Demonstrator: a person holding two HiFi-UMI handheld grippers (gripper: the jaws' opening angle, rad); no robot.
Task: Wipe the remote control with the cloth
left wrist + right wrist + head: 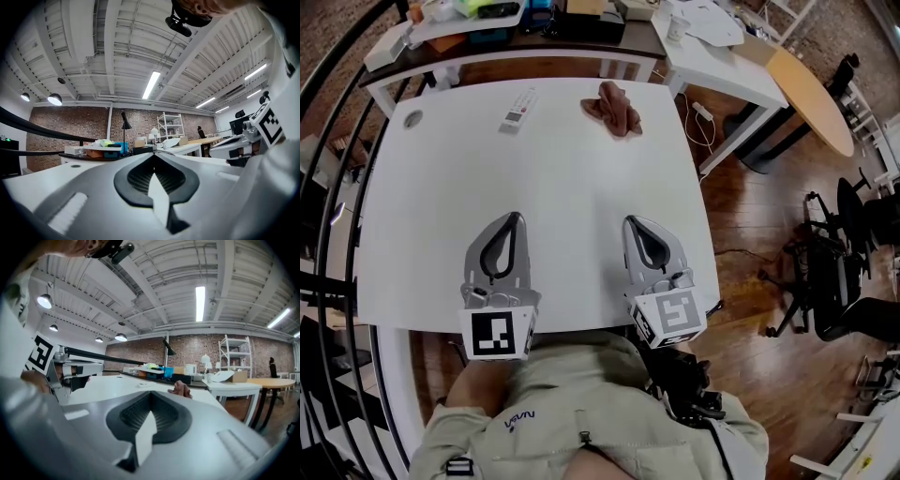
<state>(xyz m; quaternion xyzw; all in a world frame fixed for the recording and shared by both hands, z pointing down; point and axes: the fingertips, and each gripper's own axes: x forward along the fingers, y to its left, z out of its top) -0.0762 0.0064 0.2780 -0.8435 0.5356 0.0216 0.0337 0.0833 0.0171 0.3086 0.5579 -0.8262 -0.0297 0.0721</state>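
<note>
A white remote control (517, 110) lies near the far edge of the white table (544, 197), left of centre. A crumpled reddish-brown cloth (613, 107) lies to its right, also seen low and far off as the cloth (180, 389) in the right gripper view. My left gripper (516, 217) and right gripper (629, 222) rest side by side at the near edge of the table, both pointing level toward the far side. Each has its jaws shut with nothing between them. Both stand well short of the remote and the cloth. In the left gripper view the left gripper (153, 154) hides the remote.
A dark-topped side table (487, 37) with boxes and clutter stands beyond the far edge. A second white desk (722, 56) and a round wooden table (814, 98) stand at the right. Office chairs (844, 272) are on the wooden floor to the right. A small round grommet (412, 118) sits at the table's far left.
</note>
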